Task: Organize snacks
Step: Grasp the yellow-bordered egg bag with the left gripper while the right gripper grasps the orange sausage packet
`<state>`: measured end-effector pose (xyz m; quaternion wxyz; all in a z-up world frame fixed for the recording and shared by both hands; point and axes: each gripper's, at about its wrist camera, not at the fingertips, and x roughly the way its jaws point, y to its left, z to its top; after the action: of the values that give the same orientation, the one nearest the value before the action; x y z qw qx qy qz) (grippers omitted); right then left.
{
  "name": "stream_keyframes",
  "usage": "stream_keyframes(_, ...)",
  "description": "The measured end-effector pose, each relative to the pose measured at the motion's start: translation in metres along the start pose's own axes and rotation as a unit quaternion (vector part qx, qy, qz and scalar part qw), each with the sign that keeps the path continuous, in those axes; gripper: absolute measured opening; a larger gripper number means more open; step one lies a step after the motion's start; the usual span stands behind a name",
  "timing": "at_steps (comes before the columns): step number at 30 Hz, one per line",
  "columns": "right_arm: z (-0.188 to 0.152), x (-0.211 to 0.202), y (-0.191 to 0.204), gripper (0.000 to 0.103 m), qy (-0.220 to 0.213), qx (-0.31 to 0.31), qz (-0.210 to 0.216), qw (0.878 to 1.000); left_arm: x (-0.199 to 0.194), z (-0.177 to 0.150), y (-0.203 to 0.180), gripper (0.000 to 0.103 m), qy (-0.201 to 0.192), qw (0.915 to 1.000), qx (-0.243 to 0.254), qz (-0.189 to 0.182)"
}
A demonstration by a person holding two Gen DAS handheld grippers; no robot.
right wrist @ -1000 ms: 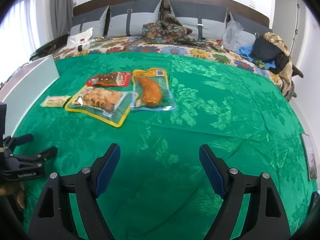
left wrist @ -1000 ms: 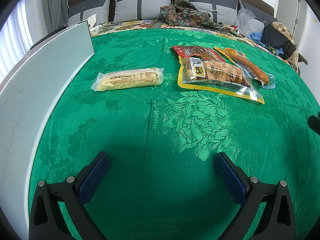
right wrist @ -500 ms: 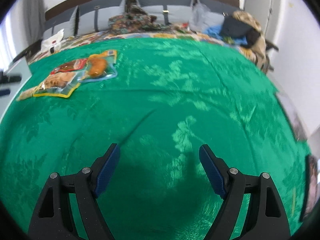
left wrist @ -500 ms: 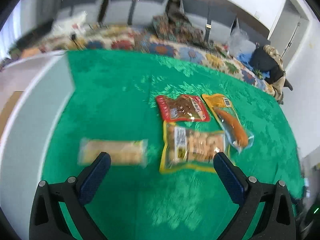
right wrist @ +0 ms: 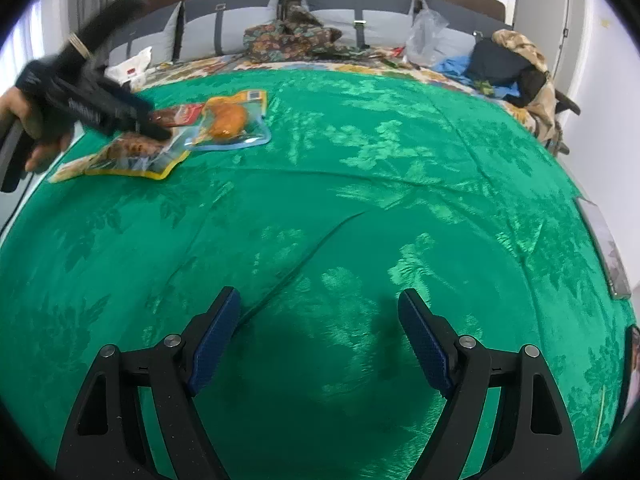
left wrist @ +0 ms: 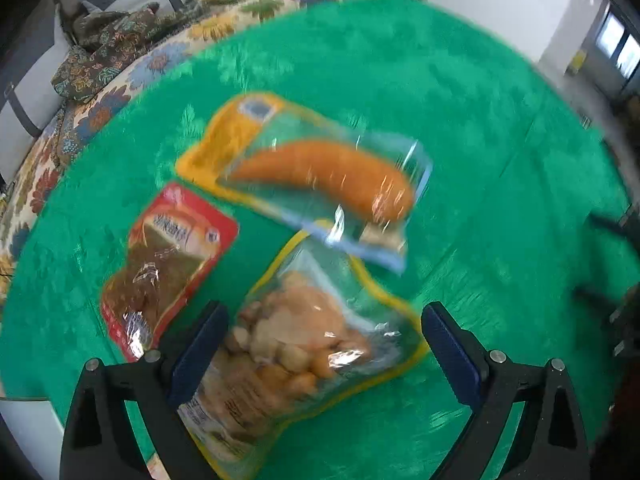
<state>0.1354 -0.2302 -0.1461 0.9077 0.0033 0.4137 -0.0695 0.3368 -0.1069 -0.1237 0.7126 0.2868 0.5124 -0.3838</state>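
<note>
Left gripper (left wrist: pixel 324 344) now over blurred, seemingly yellow-edged pouch (left wrist: pixel 304 344)

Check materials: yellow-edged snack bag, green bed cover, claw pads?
Yellow-edged snack bag: clear glossy plastic film, likely; glare streaks, contents visible. Green bed cover: woven fabric with satin sheen; shiny floral pattern, soft creases. Left claw pads: dark blue, matte, probably rubber; finer texture blurred.

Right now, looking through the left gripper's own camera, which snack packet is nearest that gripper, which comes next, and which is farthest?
1. Yellow-edged packet of pale round snacks: nearest, lying between the open fingers of the left gripper, not pinched.
2. Red packet: next, just beyond the finger on the picture's left.
3. Clear packet with the orange sausage: farthest, past the yellow-edged packet's far end on the green cloth.
</note>
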Motion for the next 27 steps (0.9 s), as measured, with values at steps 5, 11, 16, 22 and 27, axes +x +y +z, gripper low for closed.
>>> stream_keyframes(5, 0.003, -0.002, -0.010, 0.084, -0.004, 0.014, 0.002, 1.000, -0.011, -0.025, -0.010, 0.097, 0.035, 0.9973, -0.014, -0.064)
stream_keyframes(11, 0.003, 0.003, -0.014, 0.084, 0.009, 0.024, 0.013, 1.000, -0.003, -0.039, -0.028, 0.099, 0.042, 0.9990, 0.009, -0.012)
stream_keyframes(16, 0.003, 0.005, -0.016, 0.084, 0.018, 0.033, 0.032, 0.999, -0.012, -0.047, -0.043, 0.070, 0.022, 0.9994, -0.026, 0.007)
stream_keyframes(22, 0.007, 0.010, -0.028, 0.084, 0.023, 0.059, 0.073, 0.995, -0.039, -0.090, -0.061, 0.065, -0.028, 0.9927, -0.115, 0.023)
stream_keyframes(27, 0.051, 0.029, -0.049, 0.084, 0.035, 0.114, 0.141, 0.983, -0.077, -0.141, -0.074, 0.065, -0.098, 0.9723, -0.212, -0.004)
